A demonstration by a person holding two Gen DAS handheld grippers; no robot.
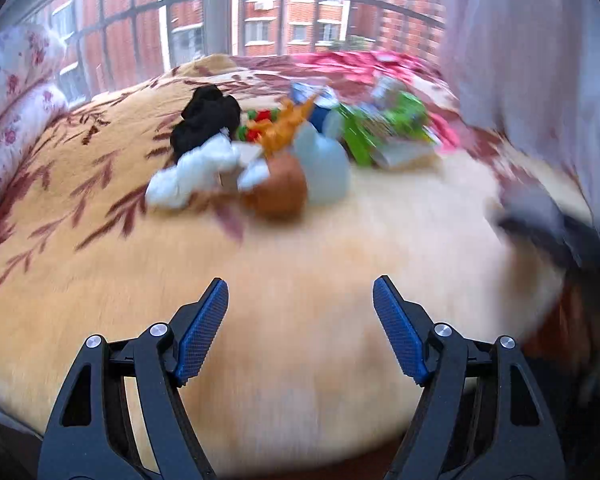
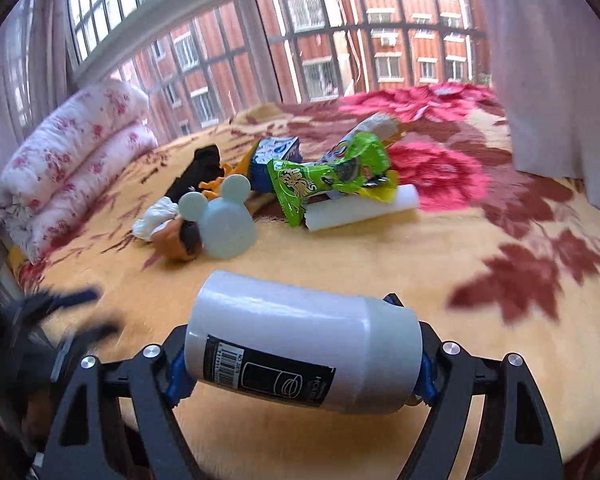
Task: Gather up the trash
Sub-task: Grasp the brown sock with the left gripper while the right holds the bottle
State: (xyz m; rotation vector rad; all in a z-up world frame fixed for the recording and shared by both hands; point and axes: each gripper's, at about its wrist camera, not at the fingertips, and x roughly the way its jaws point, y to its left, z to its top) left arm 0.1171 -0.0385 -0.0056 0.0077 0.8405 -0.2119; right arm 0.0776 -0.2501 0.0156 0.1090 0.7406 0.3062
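My right gripper (image 2: 300, 356) is shut on a white cylindrical container (image 2: 300, 344) with a black barcode label, held sideways above the blanket. Further back lies a trash pile: a green snack wrapper (image 2: 324, 176), a white foam block (image 2: 360, 208), a blue packet (image 2: 278, 150), a pale blue mouse-eared cup (image 2: 226, 220), a crumpled white tissue (image 2: 156, 216) and a black cloth (image 2: 200, 168). My left gripper (image 1: 300, 284) is open and empty over bare blanket, well short of the blurred pile, where the tissue (image 1: 188, 172), cup (image 1: 324, 168) and wrapper (image 1: 380, 128) show.
Everything lies on a bed with a yellow and red floral blanket (image 2: 460, 280). A rolled floral quilt (image 2: 72, 160) sits at the left by the barred window. A pale curtain (image 2: 560, 60) hangs at the right. The bed's near edge runs under both grippers.
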